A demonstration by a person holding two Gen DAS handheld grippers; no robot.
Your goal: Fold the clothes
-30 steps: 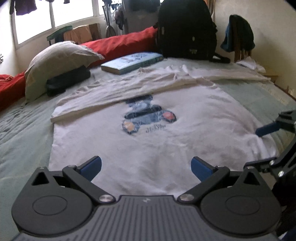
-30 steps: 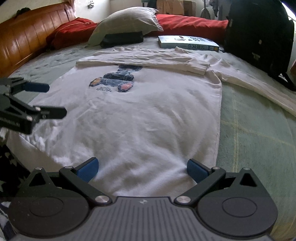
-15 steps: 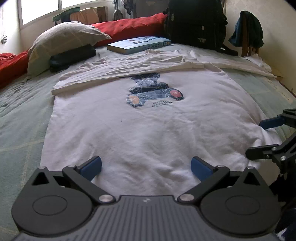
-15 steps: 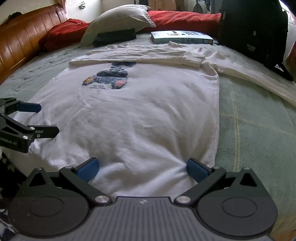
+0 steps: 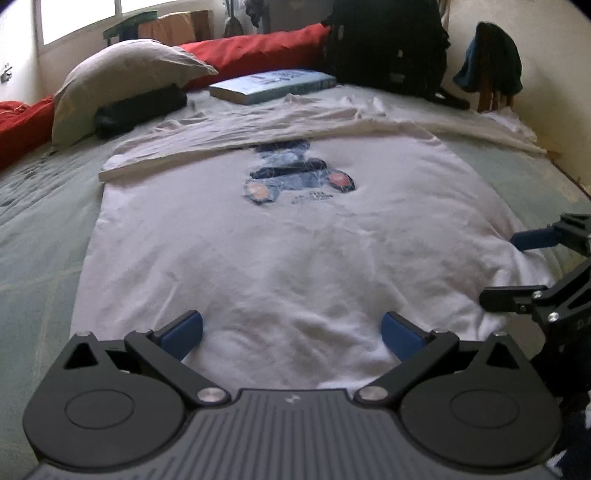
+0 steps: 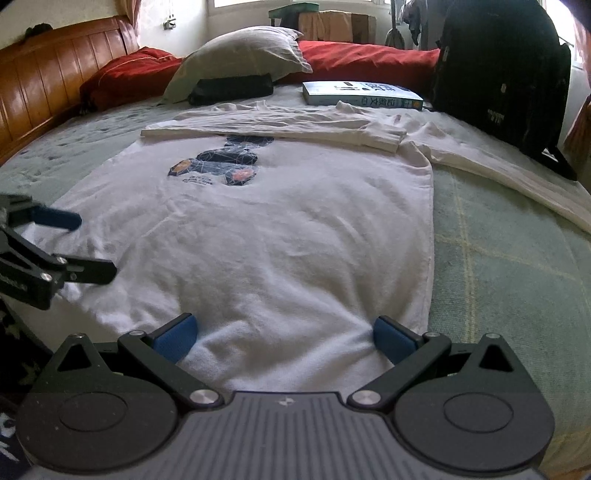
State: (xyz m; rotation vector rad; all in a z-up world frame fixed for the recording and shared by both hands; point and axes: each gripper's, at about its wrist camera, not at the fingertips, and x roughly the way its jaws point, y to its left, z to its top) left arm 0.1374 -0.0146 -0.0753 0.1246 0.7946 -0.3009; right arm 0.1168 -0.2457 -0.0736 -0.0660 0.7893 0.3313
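Across the bed (image 5: 40, 236) we have a white long-sleeved shirt (image 5: 280, 251) spread flat, print up, one sleeve folded across the chest. Our left gripper (image 5: 291, 332) and right gripper (image 6: 282, 334) hover at its hem, fingers wide apart and holding nothing, probably placed to pinch both bottom corners together.

I see a bed covered in a pale green checked bedspread (image 6: 509, 258), with a polished wooden headboard (image 6: 55, 92) along its left side. At the far edge lie a grey pillow (image 6: 243, 59), a long red bolster (image 6: 362, 61), a book (image 6: 360, 94) and a black backpack (image 6: 498, 70). Daylight comes in through a window (image 5: 77, 26) behind them. On the right, against a cream wall (image 5: 554, 55), dark clothing hangs over a wooden chair (image 5: 491, 66).
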